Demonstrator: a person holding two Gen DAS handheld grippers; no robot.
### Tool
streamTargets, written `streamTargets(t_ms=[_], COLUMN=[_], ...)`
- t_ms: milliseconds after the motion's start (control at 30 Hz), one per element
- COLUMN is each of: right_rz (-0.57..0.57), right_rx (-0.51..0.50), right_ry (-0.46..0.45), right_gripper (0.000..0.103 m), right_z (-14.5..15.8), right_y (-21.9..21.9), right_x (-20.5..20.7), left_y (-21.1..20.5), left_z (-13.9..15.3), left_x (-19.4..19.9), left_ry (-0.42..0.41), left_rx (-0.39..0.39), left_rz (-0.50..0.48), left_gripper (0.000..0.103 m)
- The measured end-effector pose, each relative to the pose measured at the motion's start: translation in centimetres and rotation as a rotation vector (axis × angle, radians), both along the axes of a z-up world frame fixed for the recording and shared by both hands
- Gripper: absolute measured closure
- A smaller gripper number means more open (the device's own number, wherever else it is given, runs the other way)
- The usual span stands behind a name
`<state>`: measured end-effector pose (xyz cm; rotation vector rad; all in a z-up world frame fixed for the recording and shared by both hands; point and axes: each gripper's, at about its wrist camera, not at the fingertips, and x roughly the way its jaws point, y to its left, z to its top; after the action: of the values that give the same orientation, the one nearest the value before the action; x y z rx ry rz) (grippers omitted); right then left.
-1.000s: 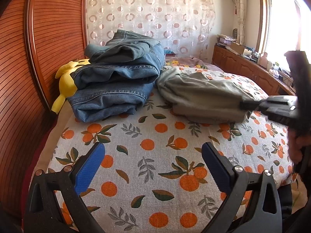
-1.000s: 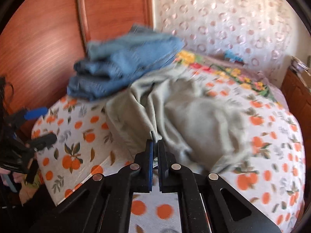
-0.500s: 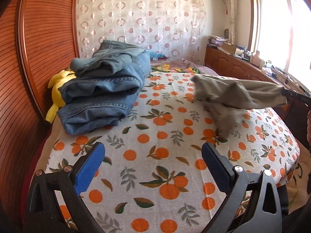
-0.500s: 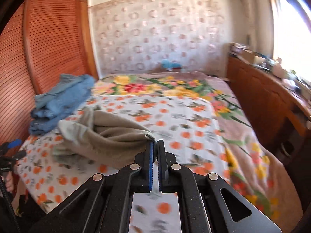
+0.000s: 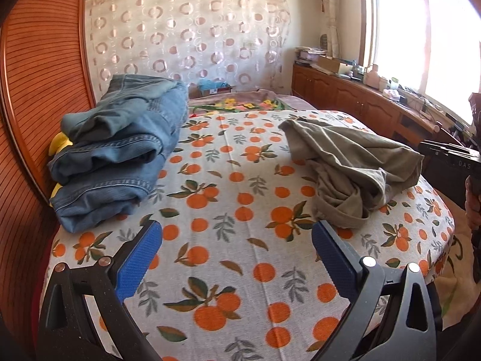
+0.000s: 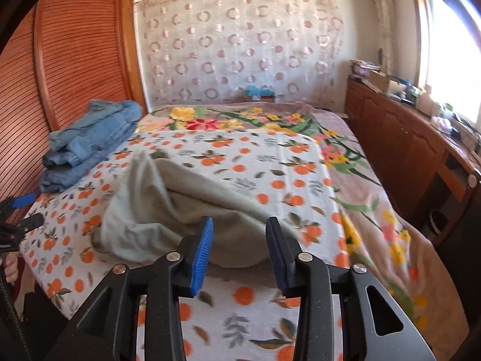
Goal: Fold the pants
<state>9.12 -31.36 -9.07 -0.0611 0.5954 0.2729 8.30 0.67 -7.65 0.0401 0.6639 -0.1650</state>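
Left gripper (image 5: 237, 240): jaws spread wide, nothing between the blue pads; it hangs over the near edge of the bed, above bare cloth.
Right gripper (image 6: 239, 248): jaws parted, a clear gap between the blue pads, holding nothing; the rumpled pants lie just beyond the fingertips. Whether the tips touch the fabric cannot be told.
Orange-print sheet (image 5: 240, 270): white cloth with oranges and leaves, covering the near part of the bed under both grippers.
Grey-green pants (image 5: 351, 162): a crumpled, unfolded heap on the orange-print sheet, toward the right-hand edge of the bed in the left wrist view; seen from the right wrist view (image 6: 186, 210) they lie directly ahead, slightly blurred.
Folded jeans (image 5: 120, 150): a stack of blue denim on the far left of the sheet, next to the slatted wooden panel (image 5: 39, 75), well apart from the pants.
Yellow item (image 5: 58, 147): peeks out from beneath the jeans, by the panel; too hidden to name.
Floral blanket (image 6: 345, 162): beyond and beside the orange sheet.
Wooden cabinets (image 6: 399, 141): along the window side, cluttered on top.
Circle-print curtain (image 5: 192, 36): across the far wall.
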Motion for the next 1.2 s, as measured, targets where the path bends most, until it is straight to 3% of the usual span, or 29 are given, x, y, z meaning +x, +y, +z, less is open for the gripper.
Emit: streamTargets(t_ms=[300,400,467,500,533,600,767,933,1100,1200], right_rz=[0.254,0.279,0.258,0.242,0.232,0.204,0.074,-0.044,-0.109,-0.088], right_rx=[0.022,-0.005,-0.023,-0.016,0.000,0.024,0.096,0.114,0.126,0.139], right_ry=[0.090,0.104,0.119,0.129,0.129,0.098,-0.015,-0.060,-0.060,-0.032], right_gripper=[0.062,0.062,0.063,0.080,0.089,0.098,0.099,0.099,0.099,0.099], right_z=[-2.7,-3.4,-4.1,-4.1,-3.9,-2.6,1.4,3.4,3.7,3.0], right_y=[7.6,9.1,9.0,8.4,7.6,6.1,0.1,-5.6,-7.1,-6.5], right_x=[-1.1,-1.1,-0.4,-0.2,0.0,0.9,-0.3,-2.4,-3.5,-4.0], left_y=[-0.9,-1.0,-1.1,-1.2,-1.2,-1.4,-2.5,-4.1,-5.9,-7.0], left_z=[-0.8,-0.9,-0.9,-0.8,-0.8,-0.9,-1.1,-1.0,-1.0,-1.2], left_x=[0.2,0.1,0.1,0.0,0.0,0.2,0.5,1.2,1.9,2.2], left_ry=[0.024,0.029,0.030,0.030,0.031,0.034,0.043,0.048,0.055,0.063], left_rx=[0.004,0.001,0.002,0.001,0.001,0.003,0.005,0.011,0.020,0.028], left_rz=[-0.018,-0.021,-0.024,-0.026,-0.028,-0.034,-0.057,-0.100,-0.147,-0.172], left_gripper=[0.003,0.003,0.003,0.003,0.003,0.003,0.003,0.003,0.003,0.003])
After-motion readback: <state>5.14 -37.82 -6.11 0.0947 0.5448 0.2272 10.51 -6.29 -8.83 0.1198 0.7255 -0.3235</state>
